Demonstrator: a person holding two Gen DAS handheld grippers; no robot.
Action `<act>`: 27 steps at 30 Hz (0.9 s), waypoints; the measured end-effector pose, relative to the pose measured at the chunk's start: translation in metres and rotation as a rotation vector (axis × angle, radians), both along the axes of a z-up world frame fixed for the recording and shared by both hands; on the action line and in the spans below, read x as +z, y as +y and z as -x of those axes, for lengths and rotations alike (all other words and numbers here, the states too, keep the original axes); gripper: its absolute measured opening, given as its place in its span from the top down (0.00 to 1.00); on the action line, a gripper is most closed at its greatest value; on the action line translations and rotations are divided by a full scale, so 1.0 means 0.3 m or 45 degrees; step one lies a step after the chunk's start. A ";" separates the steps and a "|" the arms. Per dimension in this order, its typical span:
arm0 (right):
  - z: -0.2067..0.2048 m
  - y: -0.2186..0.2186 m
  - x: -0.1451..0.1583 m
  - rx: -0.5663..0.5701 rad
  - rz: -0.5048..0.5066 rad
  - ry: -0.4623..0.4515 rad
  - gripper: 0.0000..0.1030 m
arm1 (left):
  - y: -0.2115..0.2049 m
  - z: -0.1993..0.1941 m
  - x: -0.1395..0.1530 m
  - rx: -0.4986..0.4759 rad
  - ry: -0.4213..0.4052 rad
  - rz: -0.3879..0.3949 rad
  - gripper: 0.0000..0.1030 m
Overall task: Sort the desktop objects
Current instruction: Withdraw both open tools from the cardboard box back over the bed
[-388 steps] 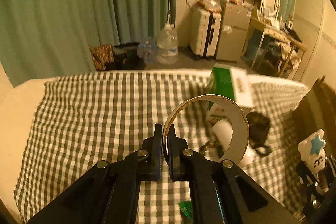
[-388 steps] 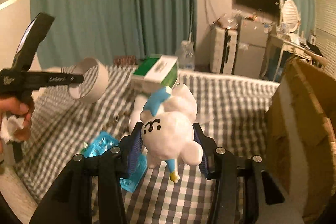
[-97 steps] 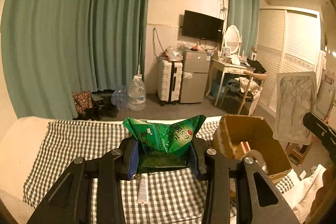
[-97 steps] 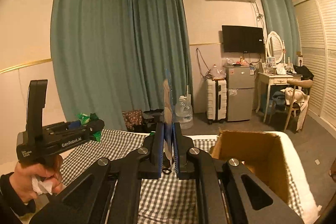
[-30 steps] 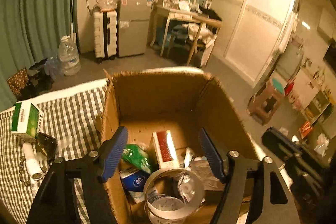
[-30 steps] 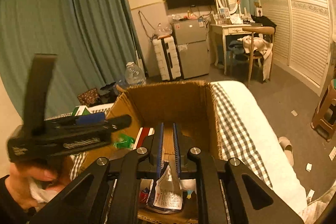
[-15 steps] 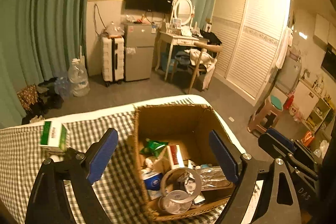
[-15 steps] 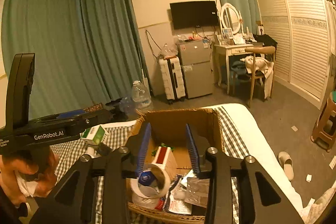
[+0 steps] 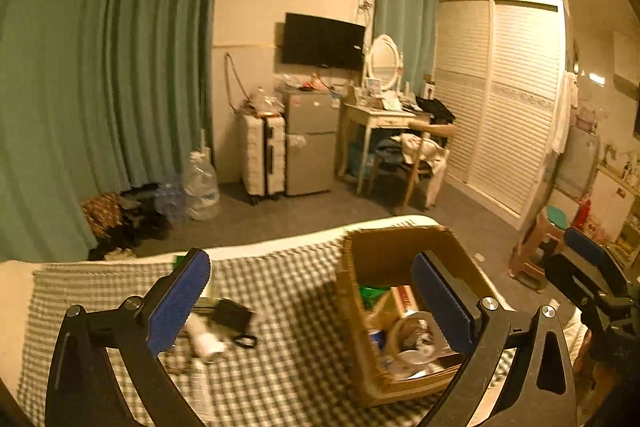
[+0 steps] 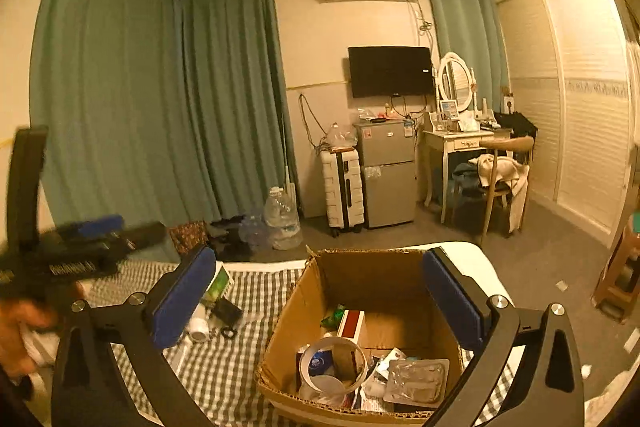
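Observation:
An open cardboard box (image 10: 368, 279) stands on the checked cloth (image 10: 240, 367) and holds a tape roll (image 10: 332, 359), a clear plastic packet (image 10: 416, 375), a green bag (image 10: 334, 317) and a red box (image 10: 352, 323). My right gripper (image 10: 318, 299) hovers above the box with its jaws opening wide and nothing between them. My left gripper (image 9: 310, 301) is also opening and empty, up left of the box (image 9: 384, 255). On the cloth to the left lie a white tube (image 9: 204, 341), a black item (image 9: 232, 315) and a green-white carton (image 10: 218, 285).
The cloth-covered surface ends just behind the box; beyond it is floor with a water bottle (image 10: 282, 219), suitcase (image 10: 342, 191) and chair (image 10: 500, 179). A stool (image 9: 540, 247) stands at the right. A person's hand (image 10: 24, 327) holds the blurred left gripper.
Both grippers have risen and drawn back from the box. The right jaws went from shut on the clear packet to wide; the packet now lies in the box. The left jaws widened.

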State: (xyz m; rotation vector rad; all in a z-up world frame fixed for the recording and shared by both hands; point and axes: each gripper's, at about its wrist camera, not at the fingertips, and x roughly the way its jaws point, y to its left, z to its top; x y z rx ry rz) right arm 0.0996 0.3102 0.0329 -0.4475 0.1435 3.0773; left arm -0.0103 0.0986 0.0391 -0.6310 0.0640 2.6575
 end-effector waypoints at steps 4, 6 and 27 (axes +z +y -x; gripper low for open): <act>0.011 -0.042 0.000 -0.005 0.016 -0.001 0.00 | -0.097 -0.009 0.030 0.058 0.044 0.023 0.00; 0.003 -0.058 0.004 0.007 0.015 0.009 0.00 | -0.147 -0.006 0.035 0.087 0.041 0.023 0.00; 0.219 -0.401 -0.133 0.256 -0.110 -0.070 0.00 | -0.487 0.161 -0.201 0.287 -0.048 0.100 0.00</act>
